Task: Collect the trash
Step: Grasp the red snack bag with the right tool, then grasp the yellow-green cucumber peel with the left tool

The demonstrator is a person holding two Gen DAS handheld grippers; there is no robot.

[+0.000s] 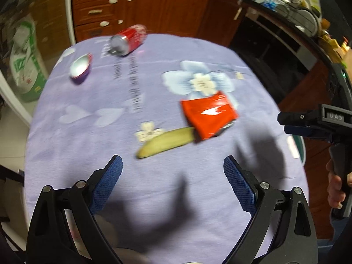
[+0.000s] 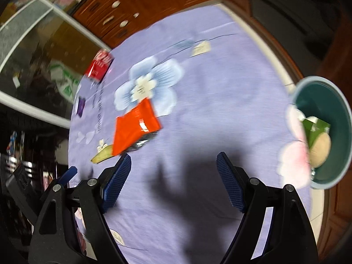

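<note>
On a round table under a purple flowered cloth (image 1: pixel 92 145) lie a red foil wrapper (image 1: pixel 209 116) and a yellow-green peel (image 1: pixel 165 142) that touches it. Farther back are a tipped red can (image 1: pixel 128 39) and a small purple cup (image 1: pixel 80 68). My left gripper (image 1: pixel 172 161) hovers open and empty just short of the peel. My right gripper (image 2: pixel 173 158) is open and empty over bare cloth, with the wrapper (image 2: pixel 136 127), peel (image 2: pixel 102 155), can (image 2: pixel 100 67) and cup (image 2: pixel 81 106) to its left. A teal bin (image 2: pixel 343 118) at the right holds a green packet (image 2: pixel 316 129).
Brown cabinets (image 1: pixel 143 6) stand behind the table and a cluttered counter (image 1: pixel 303 11) runs along the back right. A small paper scrap (image 2: pixel 201 47) lies beyond the blue flower print. A hand (image 1: pixel 334 189) holds the right gripper (image 1: pixel 283 123) at the table's right edge.
</note>
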